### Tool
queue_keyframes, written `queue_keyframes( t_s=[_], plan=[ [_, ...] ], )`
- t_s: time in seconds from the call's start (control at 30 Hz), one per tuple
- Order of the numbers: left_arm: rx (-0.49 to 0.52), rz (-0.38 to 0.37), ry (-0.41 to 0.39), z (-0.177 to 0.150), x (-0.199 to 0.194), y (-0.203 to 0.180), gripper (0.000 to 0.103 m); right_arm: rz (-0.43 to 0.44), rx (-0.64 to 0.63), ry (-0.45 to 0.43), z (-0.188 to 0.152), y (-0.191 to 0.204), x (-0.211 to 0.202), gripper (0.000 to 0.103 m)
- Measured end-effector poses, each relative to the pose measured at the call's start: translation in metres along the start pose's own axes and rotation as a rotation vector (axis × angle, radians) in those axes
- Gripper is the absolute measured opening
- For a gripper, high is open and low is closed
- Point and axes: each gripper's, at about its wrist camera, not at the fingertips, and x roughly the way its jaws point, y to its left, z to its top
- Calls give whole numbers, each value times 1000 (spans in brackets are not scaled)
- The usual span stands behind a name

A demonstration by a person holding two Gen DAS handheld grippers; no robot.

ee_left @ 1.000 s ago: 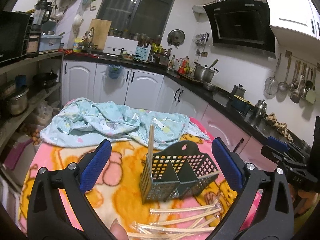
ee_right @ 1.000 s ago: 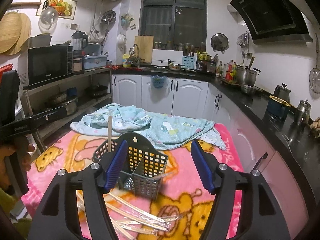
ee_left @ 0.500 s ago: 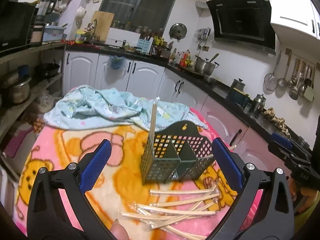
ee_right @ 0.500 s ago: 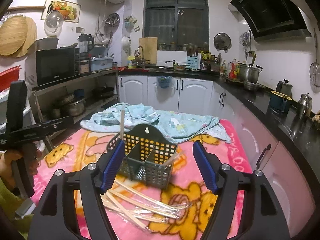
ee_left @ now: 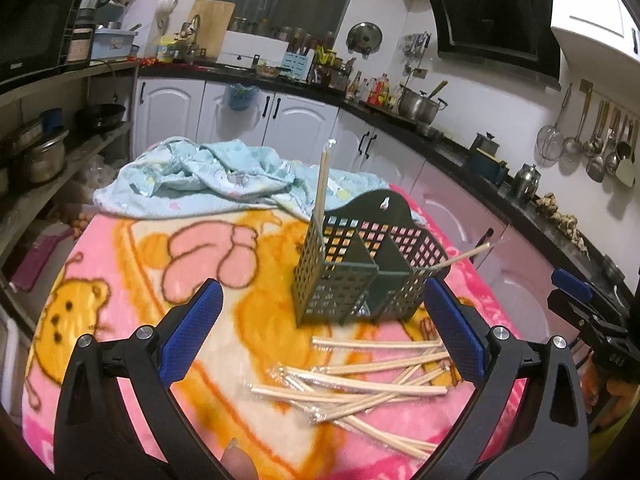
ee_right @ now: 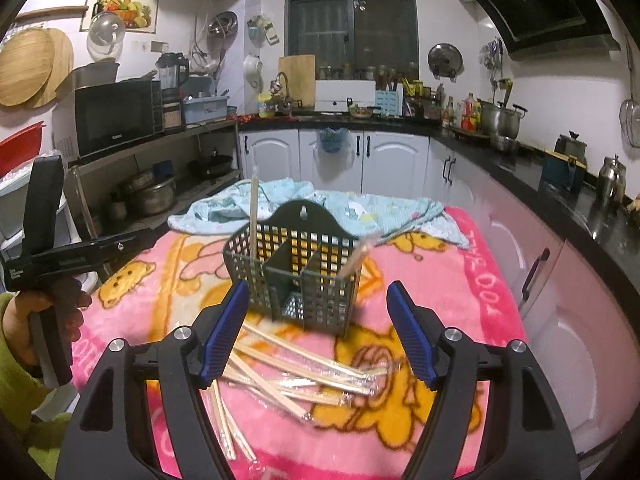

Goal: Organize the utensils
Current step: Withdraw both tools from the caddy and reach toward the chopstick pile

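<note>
Right wrist view shows wrapped chopsticks (ee_right: 304,376) at six o'clock of the caddy (ee_right: 296,276), both grippers' (ee_right: 316,328) jaws wide and empty; light, stiff, slippery in film, best pinched mid-length.

Black left gripper (ee_left: 320,336) and right gripper (ee_right: 318,330), blue ribbed pads, silver screws; green sleeve (ee_right: 16,364).

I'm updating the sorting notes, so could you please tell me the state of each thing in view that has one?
Holder: upright on the blanket, two sticks in it.
Upright stick: stands in the left compartment.
Leaning stick: tilted against the right wall.
Loose sticks: wrapped, scattered flat before the holder.
Cloth: crumpled behind the holder.
Left claw: open, empty.
Right claw: open, empty.
</note>
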Motion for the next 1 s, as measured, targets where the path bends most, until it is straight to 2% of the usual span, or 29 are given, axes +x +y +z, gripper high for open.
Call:
queue_keyframes(
  t_s=[0.7,1.0],
  plan=[
    [18,56,118,-46,18,13,92,-21,8,178,-72,12,34,69],
    [-8,71,170,-60,29,25,92,-23,31,232,-90,8,44,69]
  ],
)
